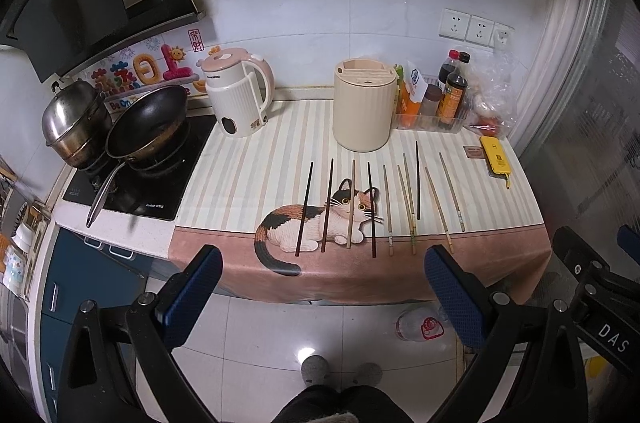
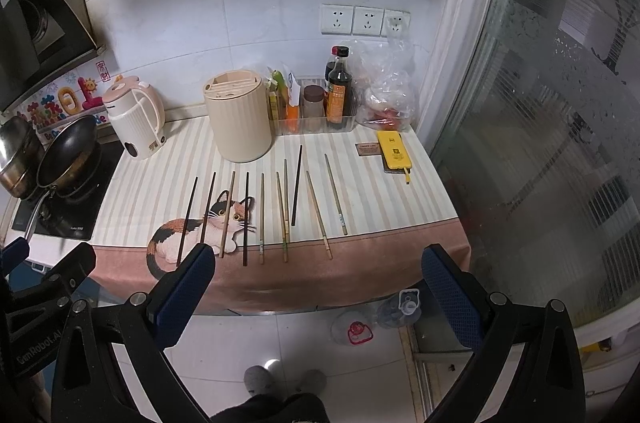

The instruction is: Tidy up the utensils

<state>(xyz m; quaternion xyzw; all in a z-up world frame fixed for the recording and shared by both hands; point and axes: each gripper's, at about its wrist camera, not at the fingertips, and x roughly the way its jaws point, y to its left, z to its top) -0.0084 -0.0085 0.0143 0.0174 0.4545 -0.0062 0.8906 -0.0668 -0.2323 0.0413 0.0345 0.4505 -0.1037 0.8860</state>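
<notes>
Status: task not yet begun, judging from the layout.

Ten chopsticks [image 1: 373,199] lie loose on the tabletop [image 1: 248,159], roughly parallel in a row across the cat-print cloth, tips pointing toward the wall. Mixed set: dark ones toward the left and one dark further right, pale wooden ones in the middle and right. Two pale sticks near the centre lie almost touching; the count is my best reading, since the fisheye edge blurs them somewhat.

Cream ribbed utensil holder [image 1: 363,107] stands upright behind the row, near the wall, between the kettle [image 1: 238,95] and the condiment tray [image 1: 430,119]. Its slotted top looks empty: no stick visible in any slot.

Left gripper [image 1: 324,283]: fingers spread wide, nothing between them, held off the front edge of the tabletop above the floor. Right gripper [image 2: 318,283]: likewise wide and empty, same stand-off, its left pad overlapping the near end of a dark chopstick in view only.

Done: nothing. Left: all ten sticks to be picked up and placed in the holder, probably sorted by kind.

Yellow phone [image 1: 496,157] at the right corner, well apart from the row.
</notes>
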